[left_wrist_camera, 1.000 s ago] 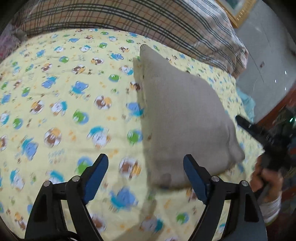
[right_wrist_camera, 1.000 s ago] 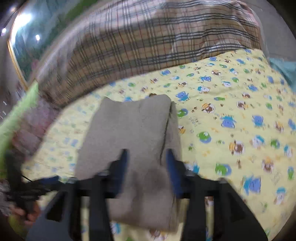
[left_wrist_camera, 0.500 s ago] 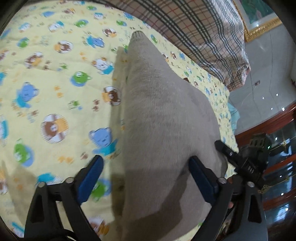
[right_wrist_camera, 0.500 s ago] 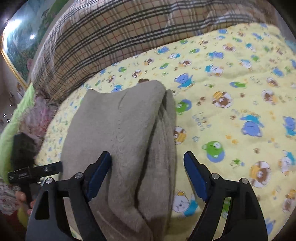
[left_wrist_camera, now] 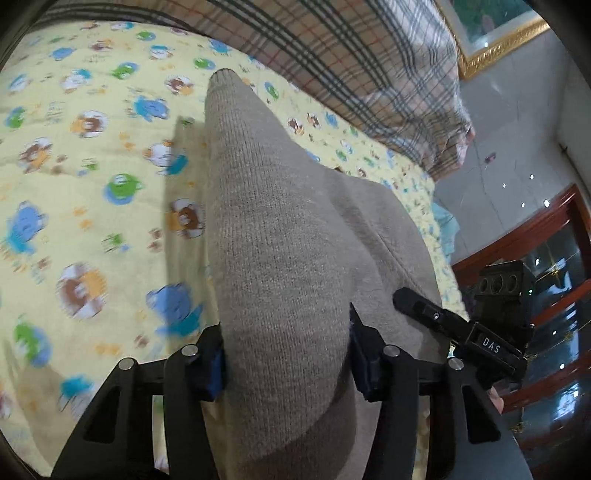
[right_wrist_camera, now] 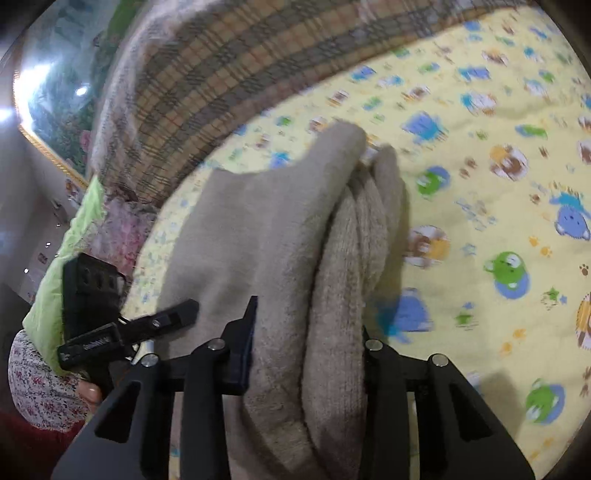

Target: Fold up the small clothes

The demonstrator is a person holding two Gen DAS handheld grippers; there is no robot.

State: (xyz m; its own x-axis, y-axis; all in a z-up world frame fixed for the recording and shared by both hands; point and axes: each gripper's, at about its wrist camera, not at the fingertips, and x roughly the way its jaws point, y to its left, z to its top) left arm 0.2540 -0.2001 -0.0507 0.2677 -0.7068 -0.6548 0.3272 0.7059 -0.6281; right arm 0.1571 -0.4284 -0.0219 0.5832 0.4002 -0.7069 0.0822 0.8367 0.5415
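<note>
The folded beige sweater (left_wrist_camera: 280, 236) lies on the yellow cartoon-print bedsheet (left_wrist_camera: 92, 192), filling the centre and bottom of both views. The left gripper (left_wrist_camera: 286, 360) and right gripper (right_wrist_camera: 308, 349) have just been closing, and each now pinches a bunched near corner, probably so both corners can be lifted together for the next fold.

We find ourselves in a home bedroom, on a bed spread with a yellow cartoon-animal sheet (left_wrist_camera: 92, 177) beside a plaid blanket (left_wrist_camera: 354, 62), with a gilt-framed picture (left_wrist_camera: 495, 33) and dark wooden furniture (left_wrist_camera: 532, 229) nearby.
</note>
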